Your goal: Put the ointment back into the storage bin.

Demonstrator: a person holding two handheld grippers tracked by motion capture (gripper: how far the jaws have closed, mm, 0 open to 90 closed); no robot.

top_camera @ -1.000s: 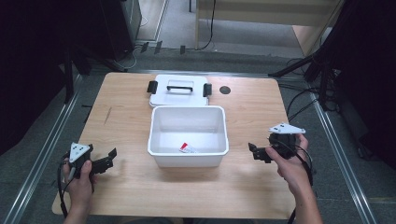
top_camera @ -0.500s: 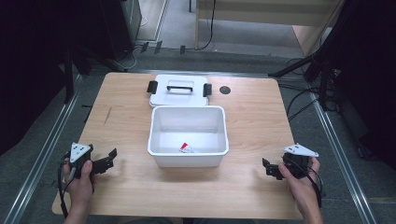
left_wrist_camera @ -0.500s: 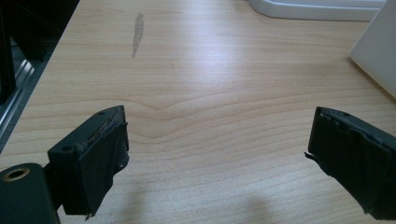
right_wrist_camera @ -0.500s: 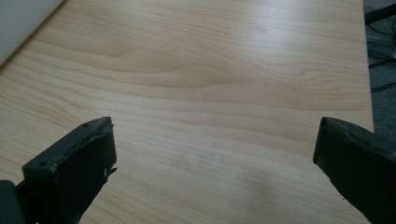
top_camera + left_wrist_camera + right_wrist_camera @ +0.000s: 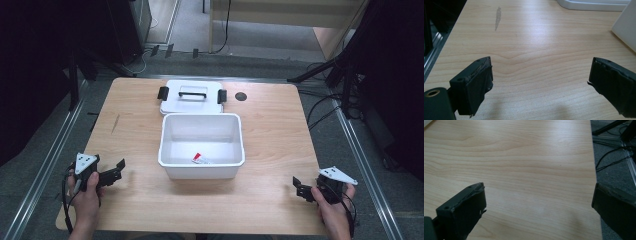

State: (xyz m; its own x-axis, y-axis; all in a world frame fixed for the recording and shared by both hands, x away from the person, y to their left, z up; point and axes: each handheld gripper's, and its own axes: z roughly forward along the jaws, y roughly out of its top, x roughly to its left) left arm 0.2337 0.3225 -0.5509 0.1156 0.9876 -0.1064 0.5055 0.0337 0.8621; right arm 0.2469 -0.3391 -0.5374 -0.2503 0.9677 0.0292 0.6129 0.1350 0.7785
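Both grippers, left [image 5: 114,176] and right [image 5: 301,188], are held spread and empty, the right withdrawn from the bin [image 5: 201,172].

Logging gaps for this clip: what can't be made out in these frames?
- Small red-and-white item in the white bin, high view: too small to identify.
- Lid, high view: near edge hidden behind the bin.
- Right gripper fingers, right gripper view: cut off by frame edges.
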